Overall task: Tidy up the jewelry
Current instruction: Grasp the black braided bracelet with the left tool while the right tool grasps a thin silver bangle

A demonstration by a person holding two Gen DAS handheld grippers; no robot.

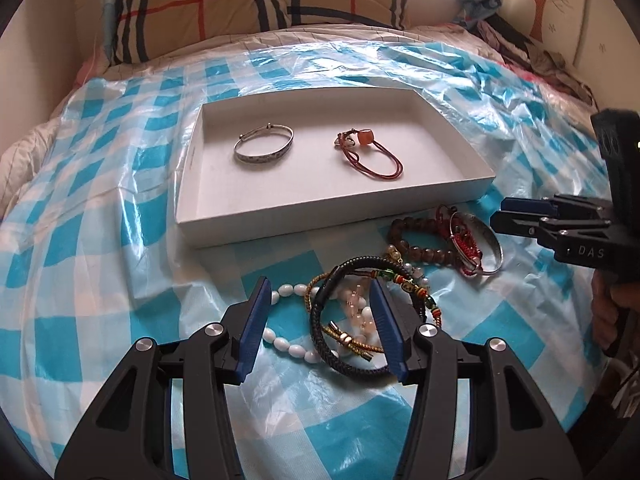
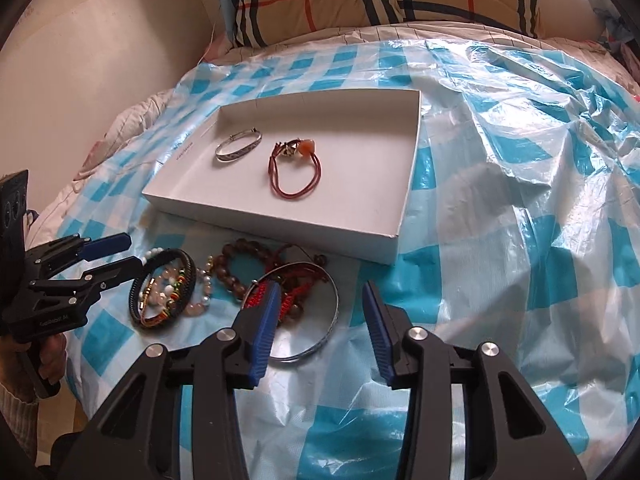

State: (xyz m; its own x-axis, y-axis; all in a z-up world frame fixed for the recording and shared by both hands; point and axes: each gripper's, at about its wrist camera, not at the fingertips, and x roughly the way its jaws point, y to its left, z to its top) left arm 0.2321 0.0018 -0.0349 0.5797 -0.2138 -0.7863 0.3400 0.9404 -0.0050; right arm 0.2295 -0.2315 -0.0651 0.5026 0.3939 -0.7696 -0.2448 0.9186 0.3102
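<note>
Two of the pieces are done: silver bangle (image 1: 263, 146) and red cord bracelet (image 1: 368, 156) lie inside the white tray (image 1: 320, 212). The remaining jewelry heap (image 1: 360, 312) sits just in front of the tray. Left gripper (image 1: 320, 320) half-open, straddling the heap; right gripper (image 2: 318, 322) half-open over a larger bangle (image 2: 308, 316). Neither holds anything.

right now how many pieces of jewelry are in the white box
2: a silver bangle on the box's left side, and a red cord bracelet beside it toward the right.
</note>
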